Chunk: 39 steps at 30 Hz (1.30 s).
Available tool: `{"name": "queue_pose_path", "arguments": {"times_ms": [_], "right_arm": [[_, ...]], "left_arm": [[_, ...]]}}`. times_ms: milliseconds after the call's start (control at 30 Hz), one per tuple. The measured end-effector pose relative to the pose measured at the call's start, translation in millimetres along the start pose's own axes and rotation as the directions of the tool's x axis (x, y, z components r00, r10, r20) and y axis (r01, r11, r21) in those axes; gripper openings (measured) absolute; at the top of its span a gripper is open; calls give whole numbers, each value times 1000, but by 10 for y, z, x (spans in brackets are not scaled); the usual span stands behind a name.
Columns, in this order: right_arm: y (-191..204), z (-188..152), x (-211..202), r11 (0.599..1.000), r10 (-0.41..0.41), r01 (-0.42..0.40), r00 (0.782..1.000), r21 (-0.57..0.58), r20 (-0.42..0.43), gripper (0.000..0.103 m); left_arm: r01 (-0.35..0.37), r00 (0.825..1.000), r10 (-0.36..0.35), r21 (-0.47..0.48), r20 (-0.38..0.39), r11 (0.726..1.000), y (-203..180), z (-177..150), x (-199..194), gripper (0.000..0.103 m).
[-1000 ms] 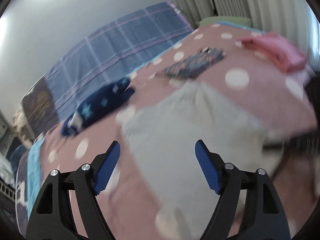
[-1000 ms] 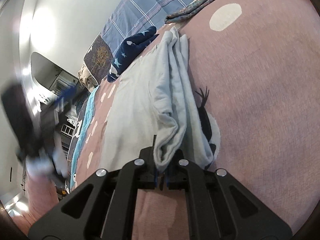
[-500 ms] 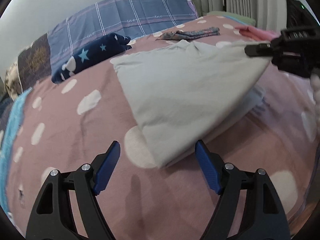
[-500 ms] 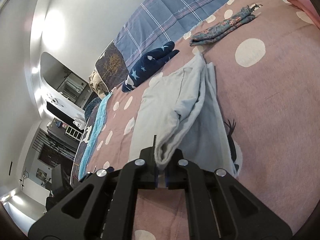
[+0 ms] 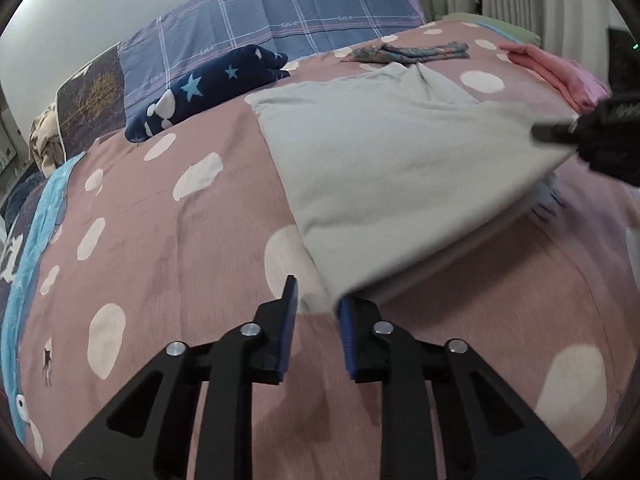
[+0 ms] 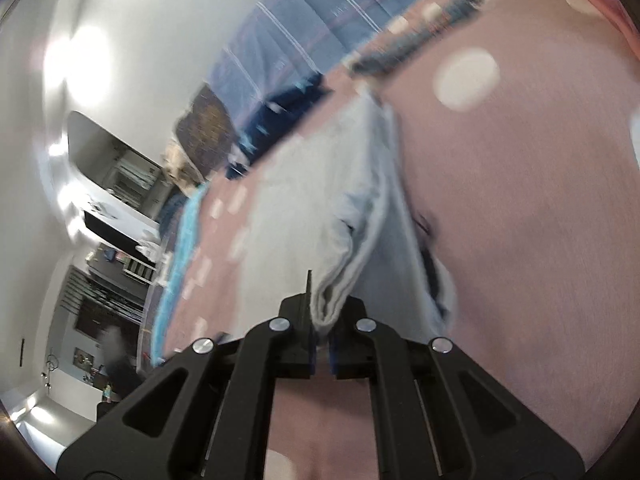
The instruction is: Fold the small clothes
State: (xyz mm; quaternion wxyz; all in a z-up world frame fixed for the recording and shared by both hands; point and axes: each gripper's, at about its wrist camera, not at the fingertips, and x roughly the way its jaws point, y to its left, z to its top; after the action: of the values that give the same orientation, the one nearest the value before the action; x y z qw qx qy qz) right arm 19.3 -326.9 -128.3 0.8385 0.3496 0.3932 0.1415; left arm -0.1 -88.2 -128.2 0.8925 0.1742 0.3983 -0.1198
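A pale grey garment (image 5: pixel 400 160) lies folded over on the pink dotted bedspread (image 5: pixel 168 248). My left gripper (image 5: pixel 316 312) sits at its near corner, jaws narrowed but still apart, with the cloth corner at the right pad (image 5: pixel 346 328). My right gripper (image 6: pixel 322 336) is shut on the garment's bunched edge (image 6: pixel 340 280) and holds it lifted; it also shows in the left wrist view (image 5: pixel 600 140) at the garment's right side.
A navy star-print garment (image 5: pixel 208 88), a folded patterned cloth (image 5: pixel 404 52) and pink clothes (image 5: pixel 560 76) lie further back on the bed. A blue plaid pillow (image 5: pixel 288 28) is at the headboard. A blue blanket strip (image 5: pixel 36 240) runs along the left edge.
My left gripper has moved in to the garment's near corner and its jaws have narrowed from wide open. The right gripper keeps its hold and has swung, blurring its view.
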Motion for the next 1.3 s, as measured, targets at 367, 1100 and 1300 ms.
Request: {"name": "queue_pose_path", "arguments": {"times_ms": [367,1100,1300], "right_arm": [[36,-56,-247,974,-177,192,976,-121,126,7],[146,-239,267,881,-286,293,955,-371,75,3],[233,-300,230,858,-280,290,956,-425,86,14]], "left_arm": [[446,892,-424,-165,155,880,260,40,-483,14],[433,900,-434,-153,26,888,-60,230,286,81],[411,912,-388,-323,137,852,164,359,256,83]]}}
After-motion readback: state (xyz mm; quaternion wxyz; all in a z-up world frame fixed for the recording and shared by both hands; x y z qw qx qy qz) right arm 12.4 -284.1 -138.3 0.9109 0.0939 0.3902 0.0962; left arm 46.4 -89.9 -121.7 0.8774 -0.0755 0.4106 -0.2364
